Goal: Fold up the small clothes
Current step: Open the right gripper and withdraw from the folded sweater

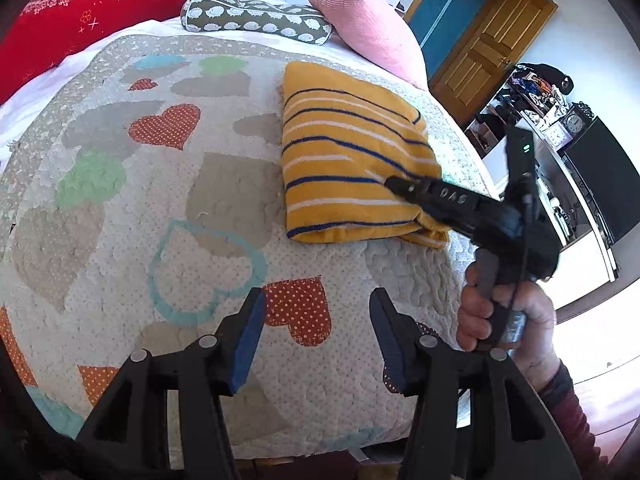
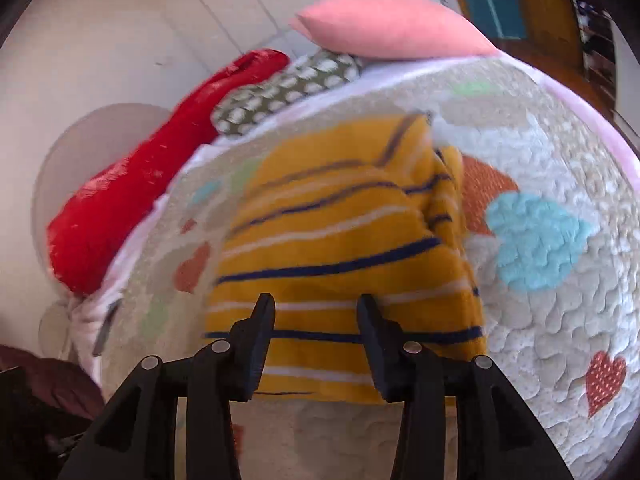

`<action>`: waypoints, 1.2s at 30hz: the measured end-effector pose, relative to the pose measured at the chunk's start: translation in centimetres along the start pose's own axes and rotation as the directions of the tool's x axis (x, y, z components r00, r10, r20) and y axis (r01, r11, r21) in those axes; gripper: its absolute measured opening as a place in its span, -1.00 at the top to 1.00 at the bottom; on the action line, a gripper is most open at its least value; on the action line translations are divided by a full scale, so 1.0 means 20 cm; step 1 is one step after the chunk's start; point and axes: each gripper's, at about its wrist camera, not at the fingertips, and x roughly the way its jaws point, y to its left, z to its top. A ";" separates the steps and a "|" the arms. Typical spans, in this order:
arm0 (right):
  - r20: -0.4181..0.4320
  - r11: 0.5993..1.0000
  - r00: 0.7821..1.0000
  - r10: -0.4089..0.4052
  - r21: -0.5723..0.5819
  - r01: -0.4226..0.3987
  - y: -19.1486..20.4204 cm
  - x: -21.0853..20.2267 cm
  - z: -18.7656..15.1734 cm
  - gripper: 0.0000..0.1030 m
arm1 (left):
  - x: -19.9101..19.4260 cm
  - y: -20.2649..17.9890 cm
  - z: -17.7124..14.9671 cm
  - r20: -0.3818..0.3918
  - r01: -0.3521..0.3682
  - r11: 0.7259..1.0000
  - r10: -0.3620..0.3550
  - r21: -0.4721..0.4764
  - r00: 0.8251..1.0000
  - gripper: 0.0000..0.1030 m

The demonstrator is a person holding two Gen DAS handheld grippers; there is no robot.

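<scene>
A folded yellow garment (image 1: pixel 344 160) with blue and white stripes lies on the heart-patterned quilt (image 1: pixel 160 200). My left gripper (image 1: pixel 316 312) is open and empty, hovering over the quilt in front of the garment. My right gripper (image 2: pixel 316 308) is open, its fingertips just above the garment's near edge (image 2: pixel 340 248). In the left wrist view the right gripper (image 1: pixel 394 186) reaches in from the right, its tip over the garment's right side.
A pink pillow (image 1: pixel 360 28), a patterned bolster (image 1: pixel 256 16) and a red cushion (image 1: pixel 80 20) lie at the head of the bed. A wooden door (image 1: pixel 488 48) and cluttered shelves (image 1: pixel 536 96) stand to the right, past the bed's edge.
</scene>
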 end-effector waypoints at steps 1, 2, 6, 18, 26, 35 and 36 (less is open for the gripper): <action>-0.031 0.999 0.999 -0.024 0.022 0.024 -0.05 0.06 -0.03 0.19 | -0.01 0.00 0.00 0.009 -0.009 1.000 0.009 0.008 1.000 -0.10; -0.019 0.999 1.000 -0.012 0.030 0.013 -0.07 0.07 -0.04 0.20 | -0.02 0.01 0.00 0.020 -0.019 1.000 0.018 0.014 1.000 -0.12; 0.046 1.000 0.999 0.028 0.012 -0.028 -0.02 -0.10 0.00 0.16 | -0.03 0.04 0.01 0.039 -0.051 0.998 0.050 0.020 0.998 -0.13; -0.044 0.948 0.947 -0.318 -0.017 0.318 -0.18 0.40 0.59 -0.50 | -0.15 0.15 0.06 0.098 -0.136 0.991 0.137 -0.017 0.986 -0.22; 0.104 0.964 0.961 -0.255 0.109 0.244 -0.27 0.00 0.44 -0.58 | -0.31 0.16 0.05 0.224 -0.279 0.960 0.273 -0.002 0.936 -0.38; 0.253 0.959 0.927 -0.278 0.027 0.280 -0.18 -0.47 -0.05 -0.59 | -0.43 -0.04 -0.01 0.370 -0.428 0.901 0.375 0.069 0.850 -0.60; 0.265 0.955 0.919 -0.291 0.014 0.298 -0.16 -0.49 -0.10 -0.59 | -0.45 -0.06 -0.02 0.391 -0.443 0.894 0.385 0.070 0.836 -0.63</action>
